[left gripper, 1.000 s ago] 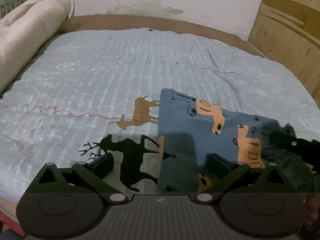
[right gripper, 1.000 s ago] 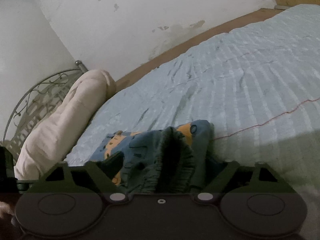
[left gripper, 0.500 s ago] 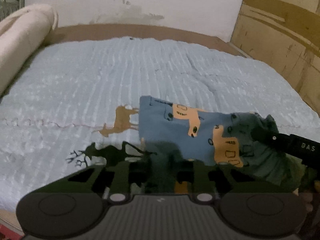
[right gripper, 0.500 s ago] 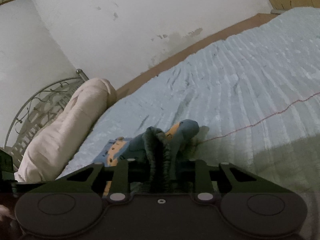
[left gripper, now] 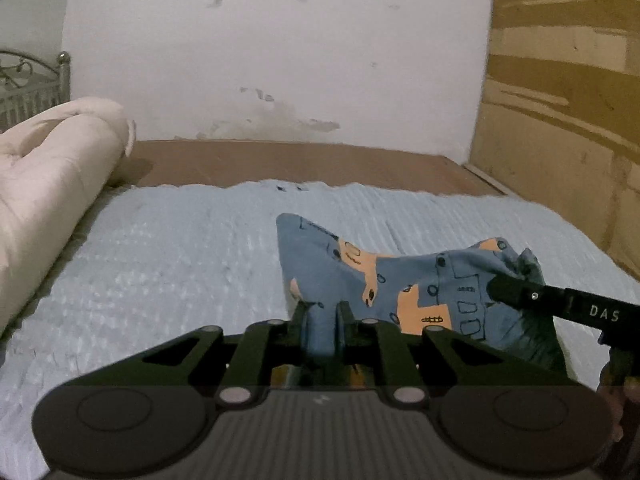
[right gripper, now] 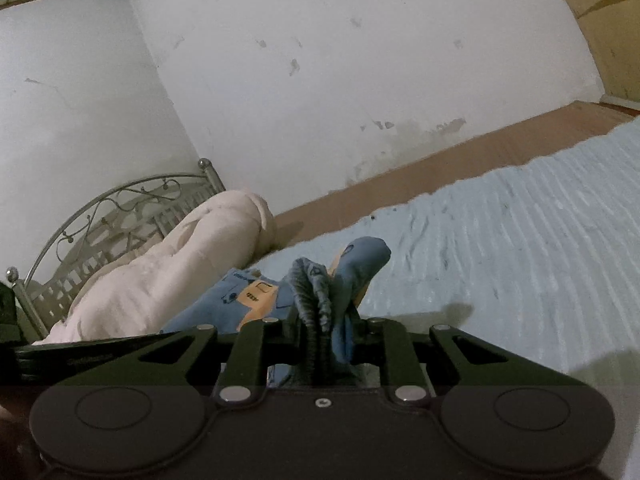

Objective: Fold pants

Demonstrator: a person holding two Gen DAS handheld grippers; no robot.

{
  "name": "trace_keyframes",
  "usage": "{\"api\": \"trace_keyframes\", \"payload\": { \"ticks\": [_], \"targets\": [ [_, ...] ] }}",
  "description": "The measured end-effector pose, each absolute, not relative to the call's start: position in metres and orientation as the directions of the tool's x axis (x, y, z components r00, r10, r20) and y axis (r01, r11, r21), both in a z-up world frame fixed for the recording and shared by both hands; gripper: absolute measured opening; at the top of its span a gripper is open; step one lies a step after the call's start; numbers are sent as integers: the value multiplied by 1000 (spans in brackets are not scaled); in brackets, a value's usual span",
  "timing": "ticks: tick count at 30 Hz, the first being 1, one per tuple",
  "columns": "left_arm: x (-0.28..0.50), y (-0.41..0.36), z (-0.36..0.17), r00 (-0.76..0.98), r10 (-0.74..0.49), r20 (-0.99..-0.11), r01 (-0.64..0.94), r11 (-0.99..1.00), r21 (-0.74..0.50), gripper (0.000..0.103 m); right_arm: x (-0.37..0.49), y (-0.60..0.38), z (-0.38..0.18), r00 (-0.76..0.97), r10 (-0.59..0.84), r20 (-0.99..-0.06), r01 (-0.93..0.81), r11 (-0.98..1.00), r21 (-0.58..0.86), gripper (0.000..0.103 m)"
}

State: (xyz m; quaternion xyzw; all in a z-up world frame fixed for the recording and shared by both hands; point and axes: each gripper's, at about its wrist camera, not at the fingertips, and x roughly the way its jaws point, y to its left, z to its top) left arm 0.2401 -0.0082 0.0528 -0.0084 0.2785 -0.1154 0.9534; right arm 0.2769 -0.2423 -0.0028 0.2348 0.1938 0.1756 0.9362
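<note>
Small blue pants (left gripper: 384, 276) with orange truck prints hang lifted above a light blue bed cover (left gripper: 180, 248). My left gripper (left gripper: 322, 320) is shut on a fold of the blue fabric at the pants' near edge. My right gripper (right gripper: 326, 324) is shut on the bunched dark green waistband (right gripper: 314, 292) and blue cloth (right gripper: 360, 256). In the left wrist view the right gripper's black finger (left gripper: 560, 304) shows at the right, holding the waistband end. The pants stretch between both grippers, off the bed.
A rolled cream duvet (left gripper: 44, 188) lies along the bed's left side, in front of a metal headboard (right gripper: 120, 208). A white wall (left gripper: 280, 60) stands behind, and a wooden panel (left gripper: 560, 120) at the right. Brown bare mattress edge (left gripper: 300, 164) shows beyond the cover.
Both grippers shut on the pants and lifted them off the bed. The views rose and tilted up toward the wall; the deer print on the cover is out of view.
</note>
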Motion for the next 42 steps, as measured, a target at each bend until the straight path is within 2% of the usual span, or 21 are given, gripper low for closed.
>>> {"api": "trace_keyframes", "payload": {
  "ticks": [5, 10, 15, 21, 24, 28, 29, 33, 34, 36, 38, 42],
  "targets": [
    [274, -6, 44, 826, -168, -538, 158, 985, -66, 16, 316, -226, -2, 862, 403, -308, -237, 857, 457, 20],
    [299, -1, 17, 799, -139, -585, 126, 990, -63, 16, 344, -206, -11, 851, 381, -362, -231, 890, 394, 20],
    [306, 5, -1, 775, -127, -619, 111, 992, -65, 16, 363, -197, -29, 829, 366, -423, -208, 904, 374, 20],
    [310, 8, -7, 770, -110, -628, 97, 994, -55, 17, 362, -193, -37, 826, 353, -439, -197, 911, 363, 22],
    [307, 9, -3, 776, -95, -623, 81, 995, -51, 24, 361, -191, -36, 826, 342, -447, -190, 917, 350, 31],
    [306, 7, -2, 773, -93, -627, 82, 996, -47, 41, 359, -190, -37, 828, 310, -468, -167, 932, 322, 39],
    [306, 7, -1, 774, -91, -627, 82, 996, -43, 49, 358, -190, -38, 828, 307, -469, -163, 932, 324, 46],
    [301, 7, 5, 783, -84, -617, 67, 996, -51, 66, 349, -194, -37, 843, 281, -459, -143, 939, 312, 66],
    [300, 8, 7, 785, -82, -614, 63, 997, -53, 73, 347, -195, -35, 848, 274, -454, -139, 941, 308, 71],
    [295, 10, 12, 796, -69, -602, 46, 997, -54, 87, 341, -195, -31, 861, 254, -441, -130, 948, 292, 93],
    [289, 13, 17, 812, -44, -582, 19, 999, -49, 98, 333, -194, -25, 879, 217, -425, -111, 959, 260, 102],
    [279, 17, 29, 827, -7, -563, -22, 999, -45, 102, 322, -191, -14, 896, 173, -409, -89, 972, 216, 102]
  ]
}}
